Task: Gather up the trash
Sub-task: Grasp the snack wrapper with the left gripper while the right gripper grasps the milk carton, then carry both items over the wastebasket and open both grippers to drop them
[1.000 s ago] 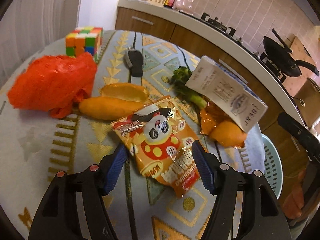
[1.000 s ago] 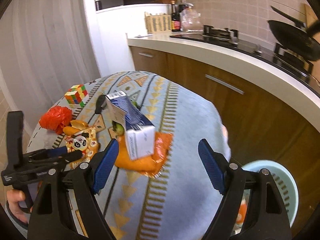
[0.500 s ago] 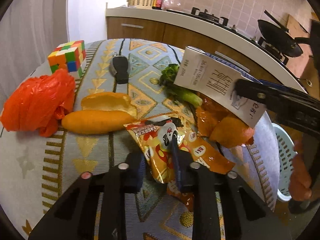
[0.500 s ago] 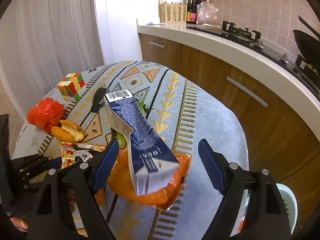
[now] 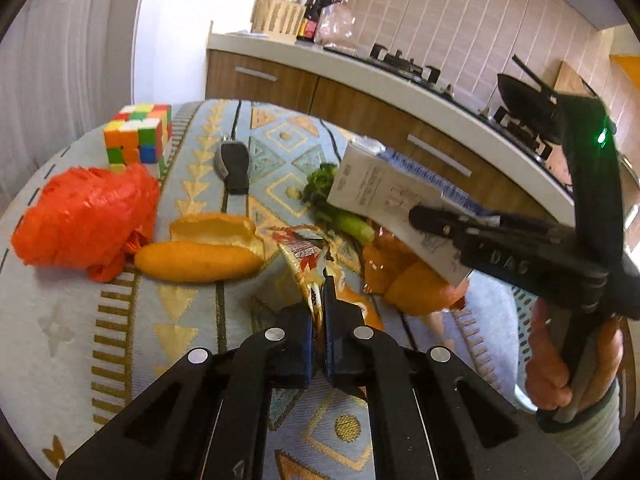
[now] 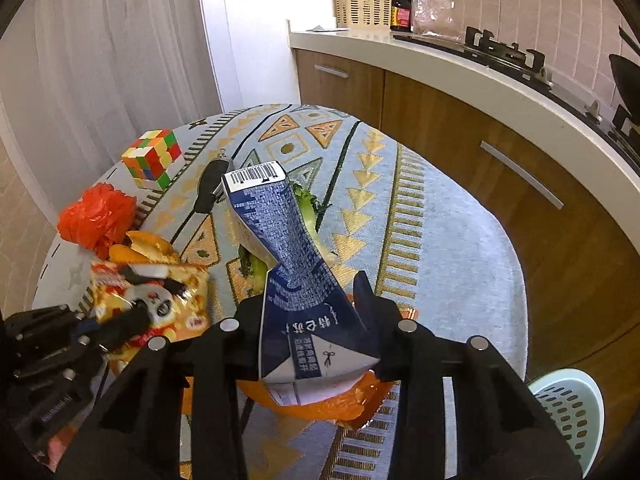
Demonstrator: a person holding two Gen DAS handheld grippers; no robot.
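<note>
Blue carton (image 6: pixel 296 280) pinched in right hand-held gripper (image 6: pixel 316 312)

Barcode on the upper end panel of the blue milk carton (image 6: pixel 298 264), Chinese characters and small scissors marks near its lower end, embossed letters "DAG" on the right gripper (image 5: pixel 430 220).

Home kitchen: long white counter (image 6: pixel 460 68) over brown wooden cabinets (image 6: pixel 460 128), black gas stove (image 6: pixel 504 54), pink tiled wall (image 6: pixel 520 4).
</note>
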